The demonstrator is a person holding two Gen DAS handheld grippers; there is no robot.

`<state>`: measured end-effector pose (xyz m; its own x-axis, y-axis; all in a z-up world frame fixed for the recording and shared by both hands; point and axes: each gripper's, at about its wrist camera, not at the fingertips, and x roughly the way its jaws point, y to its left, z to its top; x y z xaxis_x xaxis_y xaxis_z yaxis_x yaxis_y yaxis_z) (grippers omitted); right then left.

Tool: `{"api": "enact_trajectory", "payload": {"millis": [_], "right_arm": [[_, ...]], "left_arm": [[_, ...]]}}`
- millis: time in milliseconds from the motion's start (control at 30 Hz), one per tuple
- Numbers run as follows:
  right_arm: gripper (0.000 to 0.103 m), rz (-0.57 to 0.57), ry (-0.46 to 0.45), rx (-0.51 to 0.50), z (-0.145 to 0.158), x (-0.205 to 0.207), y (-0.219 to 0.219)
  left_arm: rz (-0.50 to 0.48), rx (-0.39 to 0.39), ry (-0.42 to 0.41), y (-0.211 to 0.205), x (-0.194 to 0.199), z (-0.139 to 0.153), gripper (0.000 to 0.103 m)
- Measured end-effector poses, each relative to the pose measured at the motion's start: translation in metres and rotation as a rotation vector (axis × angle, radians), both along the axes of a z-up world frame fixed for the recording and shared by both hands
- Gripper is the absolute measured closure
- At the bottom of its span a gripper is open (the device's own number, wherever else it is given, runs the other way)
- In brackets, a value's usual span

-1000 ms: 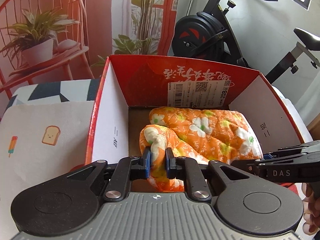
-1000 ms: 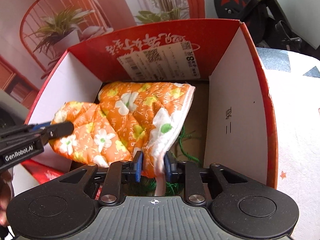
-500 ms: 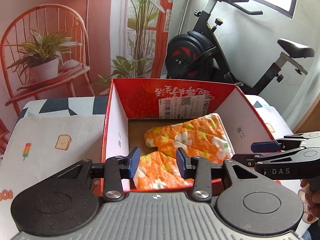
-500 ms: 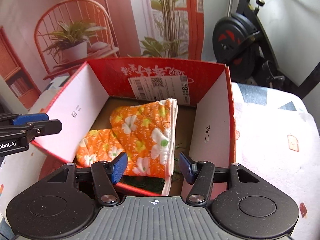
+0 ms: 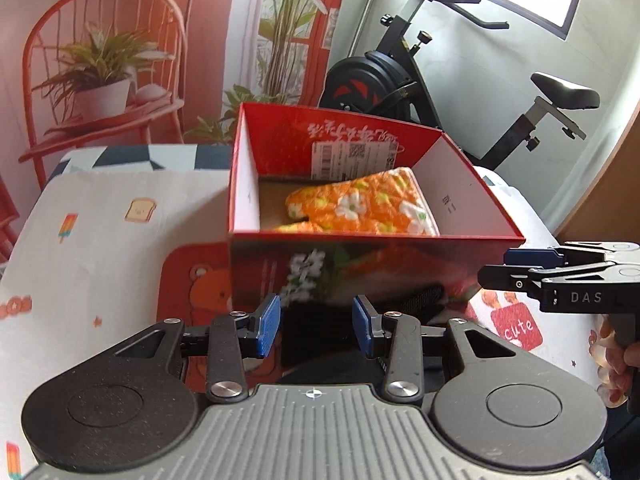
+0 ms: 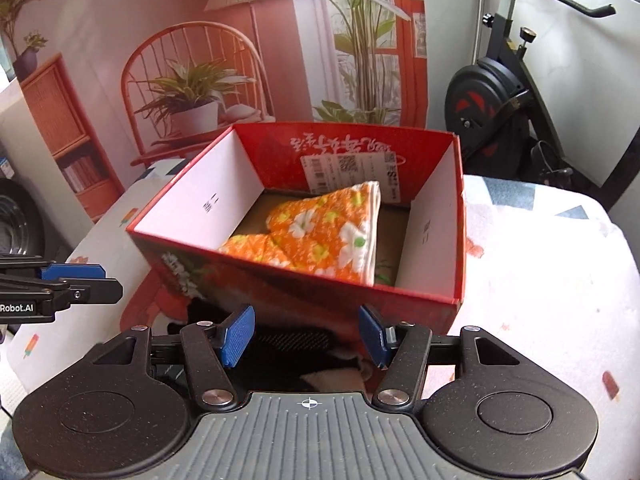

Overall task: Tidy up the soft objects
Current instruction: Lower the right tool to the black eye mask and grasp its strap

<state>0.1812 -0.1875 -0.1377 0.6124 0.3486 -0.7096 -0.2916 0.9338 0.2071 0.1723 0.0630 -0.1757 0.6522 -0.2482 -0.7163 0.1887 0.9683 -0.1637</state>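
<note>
Ahead of the left gripper (image 5: 316, 322), seen from its own camera, a red box (image 5: 360, 276) is sitting on a table covered with a patterned cloth (image 5: 100, 216). This gripper's blue pads (image 5: 267, 324) are standing moderately apart with nothing between them; only the box's printed front wall is showing through the gap. Beyond that wall, inside the box, an orange flowered oven mitt (image 5: 360, 208) is lying flat, its white-edged end leaning toward the far right corner beneath a white label (image 5: 352, 156). Off to the right of this gripper, the right gripper (image 5: 496, 268) is reaching in from the frame's edge, held by a hand (image 5: 618, 364), with its fingers apart and empty. Farther back, an exercise bike (image 5: 400, 80) is standing against the wall.

Over in the right wrist view, the right gripper (image 6: 306, 334) is pointing at the same box (image 6: 424, 304) from just in front of it. Its pads (image 6: 240, 334) are standing fairly wide, gripping nothing. Past the near wall the mitt (image 6: 320, 236) is resting on the box floor, closer to the right side wall, with its thumb part pointing toward the near left. To the left of this gripper, the left gripper (image 6: 112, 280) is poking into the frame, well clear of the box, fingers parted. Behind the box, a backdrop showing a red chair and plant (image 6: 192, 96) is filling the wall.
</note>
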Motion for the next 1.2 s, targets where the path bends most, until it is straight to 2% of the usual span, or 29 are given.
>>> {"api": "enact_trajectory", "payload": {"millis": [100,233,367,467,633,767,1033,1200], "right_arm": [[0.049,-0.004,0.015,0.022,-0.014,-0.013,0.003],[0.049,-0.038,0.054,0.078,-0.034,-0.027,0.004],[0.048,-0.082,0.017,0.053,-0.048,-0.043,0.009],[0.047,-0.086,-0.032,0.040,-0.057,-0.059,0.012],[0.047,-0.108,-0.033,0.063,-0.076,-0.078,0.010],[0.047,-0.117,-0.031,0.088,-0.083,-0.081,0.004],[0.046,-0.091,-0.069,0.028,-0.091,-0.088,0.006],[0.044,-0.095,-0.065,0.032,-0.093,-0.087,0.004]], "left_arm": [[0.027,-0.025,0.016,0.008,-0.010,-0.012,0.061],[0.070,-0.021,-0.002,0.010,-0.027,-0.024,0.054],[0.117,-0.025,0.005,0.013,-0.033,-0.036,0.054],[0.147,-0.056,0.018,0.016,-0.037,-0.047,0.054],[0.173,-0.086,0.025,0.017,-0.049,-0.060,0.054],[0.189,-0.117,0.023,0.020,-0.054,-0.062,0.054],[0.202,-0.140,0.014,0.020,-0.060,-0.067,0.052],[0.198,-0.151,0.008,0.021,-0.061,-0.066,0.052]]}}
